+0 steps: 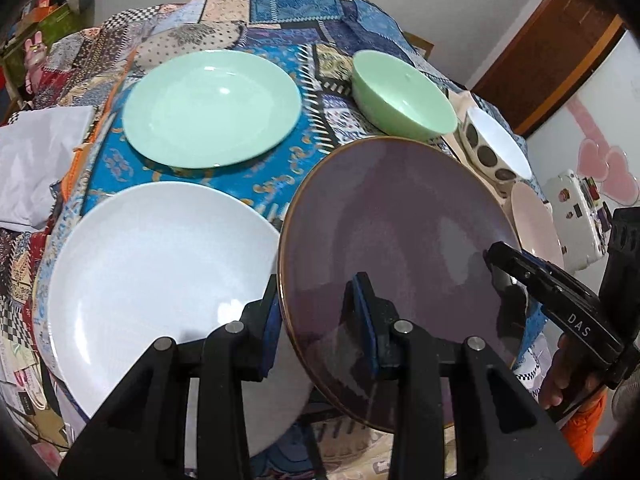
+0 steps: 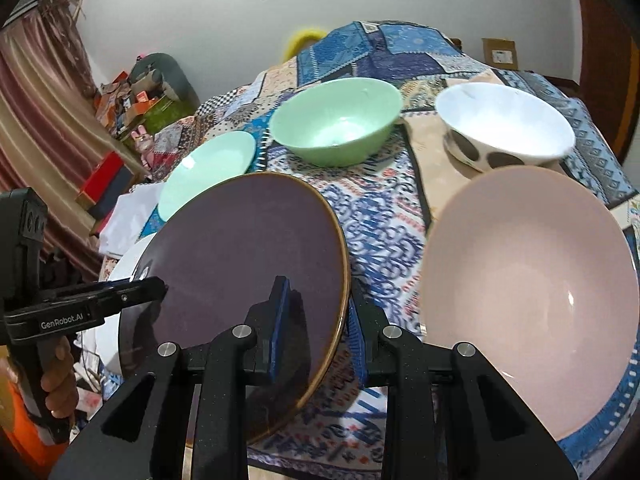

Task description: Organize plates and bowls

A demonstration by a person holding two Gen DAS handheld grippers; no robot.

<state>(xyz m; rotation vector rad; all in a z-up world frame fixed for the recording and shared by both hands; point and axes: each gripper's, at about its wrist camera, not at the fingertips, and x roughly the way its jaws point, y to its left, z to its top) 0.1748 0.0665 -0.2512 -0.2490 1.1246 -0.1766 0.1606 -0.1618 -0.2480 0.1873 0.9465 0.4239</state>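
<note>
Tablecloth [image 1: 280, 64]: patchwork, under everything.
Purple plate [image 1: 400, 232]: tilted, lifted — its opposite rims sit between both pairs of fingers.
White plate [image 1: 160, 264]: just left of the left gripper [image 1: 320, 328], flat.
Left gripper: clamped on the purple plate.
Right gripper [image 2: 316, 332]: likewise clenched on the purple plate — pink bowl [image 2: 532, 288] to its right.

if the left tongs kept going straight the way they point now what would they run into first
They already clamp the purple plate at its rim. Straight ahead, past it, lies the patchwork tablecloth, probably near the green plate; depth is hard to judge.
</note>
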